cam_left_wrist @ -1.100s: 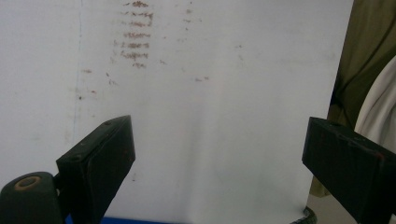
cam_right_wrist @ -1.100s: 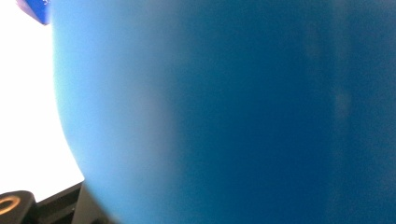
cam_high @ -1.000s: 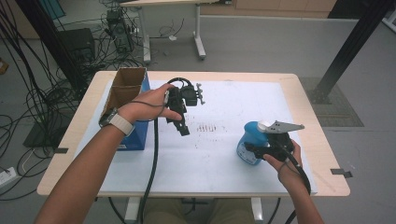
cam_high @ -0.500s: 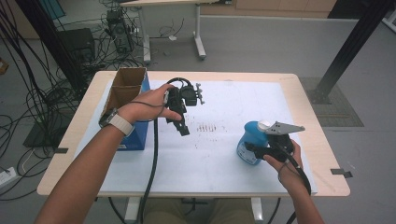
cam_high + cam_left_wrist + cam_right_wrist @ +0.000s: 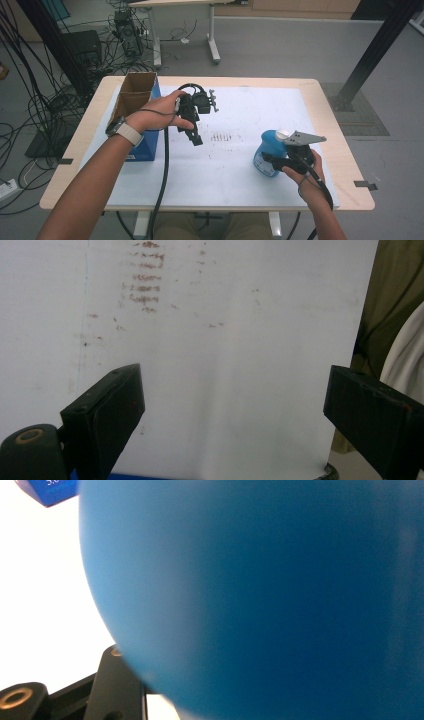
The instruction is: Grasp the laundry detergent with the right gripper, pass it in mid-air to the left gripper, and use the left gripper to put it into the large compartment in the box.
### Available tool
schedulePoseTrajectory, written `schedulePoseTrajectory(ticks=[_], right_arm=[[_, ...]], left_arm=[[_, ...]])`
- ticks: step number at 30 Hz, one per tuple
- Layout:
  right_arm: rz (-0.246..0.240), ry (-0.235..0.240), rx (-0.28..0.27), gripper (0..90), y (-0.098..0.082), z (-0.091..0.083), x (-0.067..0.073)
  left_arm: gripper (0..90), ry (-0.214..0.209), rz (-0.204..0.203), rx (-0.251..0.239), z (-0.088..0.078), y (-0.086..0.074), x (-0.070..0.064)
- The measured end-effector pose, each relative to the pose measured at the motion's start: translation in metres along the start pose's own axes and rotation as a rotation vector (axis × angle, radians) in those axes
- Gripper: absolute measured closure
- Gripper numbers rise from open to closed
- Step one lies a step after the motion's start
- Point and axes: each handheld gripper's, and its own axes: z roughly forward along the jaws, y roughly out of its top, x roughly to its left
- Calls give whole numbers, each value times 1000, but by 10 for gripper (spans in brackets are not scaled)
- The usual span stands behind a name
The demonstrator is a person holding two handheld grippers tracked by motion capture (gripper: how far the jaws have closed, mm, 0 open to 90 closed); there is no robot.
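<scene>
My right gripper has just been closing, and its jaws now pinch the blue bottle, which stands at the near right of the white mat, upright as far as I can judge from the pale cap at its top. In the right gripper view the blue bottle's rounded body sits right against the camera, so it lies directly ahead of that gripper, between the jaws, with its long axis standing up across a roughly level grip. My left gripper hangs over the mat's far left part, just beside the open cardboard box, well apart from the bottle; its jaws are spread wide with nothing between them, bare mat showing past them. I judge the right hand alone carries the bottle; any handover means crossing leftward and away from me.
</scene>
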Motion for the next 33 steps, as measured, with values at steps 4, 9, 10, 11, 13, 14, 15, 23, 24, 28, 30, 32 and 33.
schedulePoseTrajectory(ticks=[4,9,10,11,13,14,15,23,24,28,30,32,33], right_arm=[[1,-1,-3,434,-1,0,0],[-4,-2,-3,434,0,0,0],[-2,-2,-3,434,0,0,0],[-3,-3,-3,435,-1,0,0],[-5,-1,-3,436,0,0,0],[-4,-1,-3,436,0,0,0],[-5,1,-2,436,0,0,0],[-3,0,-1,438,0,0,0],[-4,1,0,437,0,0,0],[-2,3,-2,438,0,0,0],[-4,3,-1,438,0,0,0],[-5,3,0,438,0,0,0],[-4,4,-1,439,0,0,-1]], left_arm=[[98,-1,-1,2,1,-1,0],[98,-5,-5,4,2,-3,0],[98,-4,-7,1,3,-3,0],[98,-4,-4,4,2,-3,0],[98,-5,-3,3,2,-3,0],[98,-4,-3,4,2,-3,0],[98,-5,-6,3,3,-3,0],[98,-5,-6,4,2,-3,0],[98,-4,-6,5,2,-3,0],[98,-4,-6,5,2,-2,0],[98,-4,-6,6,2,-2,0],[98,-6,-5,5,2,-2,0],[98,-6,-5,6,3,-2,1]])
